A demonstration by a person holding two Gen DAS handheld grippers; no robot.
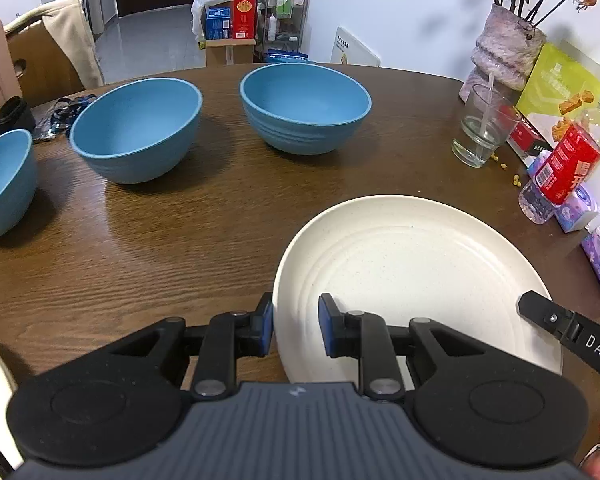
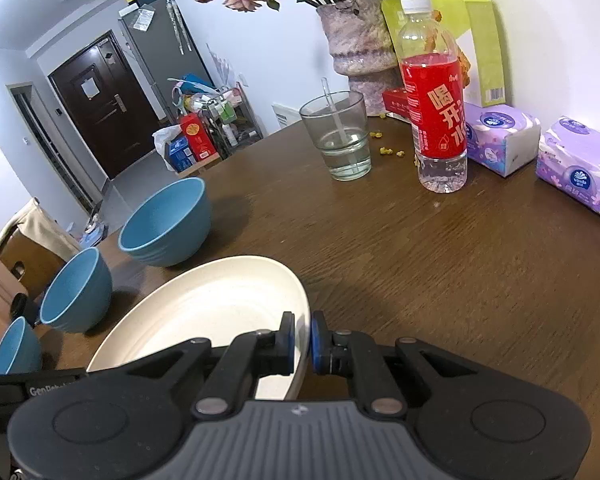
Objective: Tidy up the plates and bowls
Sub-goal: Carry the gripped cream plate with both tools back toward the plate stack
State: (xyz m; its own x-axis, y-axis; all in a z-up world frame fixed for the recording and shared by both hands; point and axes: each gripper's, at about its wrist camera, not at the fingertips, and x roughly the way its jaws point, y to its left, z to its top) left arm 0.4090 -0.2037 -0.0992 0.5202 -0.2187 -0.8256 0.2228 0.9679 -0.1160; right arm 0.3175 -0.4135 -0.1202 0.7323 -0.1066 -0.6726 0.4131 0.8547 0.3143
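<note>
Because a wide plate wobbles if pinched at one spot, I hold the cream plate (image 1: pixel 416 280) at two places on its rim; my left gripper (image 1: pixel 296 326) straddles the near-left edge, its blue pads (image 1: pixel 326 330) narrowly parted with the rim between them, so I judge it a pinch on the plate, though a sliver of gap shows beside the inner pad; my right gripper (image 2: pixel 302 342) is pressed together on the opposite edge, the rim squeezed thin between its pads. Seen from the right wrist, the plate tilts clear of the wooden table (image 2: pixel 420 280), its far edge raised. It is round, matte and faintly speckled, with shallow concentric rings in the well; it looks like light wheat-straw plastic, so it should carry easily but may flex. Beyond it three blue bowls stand apart on the dark, grained tabletop: the far right bowl (image 1: pixel 305 108), the middle bowl (image 1: pixel 138 130) and the left bowl (image 1: pixel 4 182), all deep, matte and ribbed low on the outside; they look stackable, a step not yet done.
</note>
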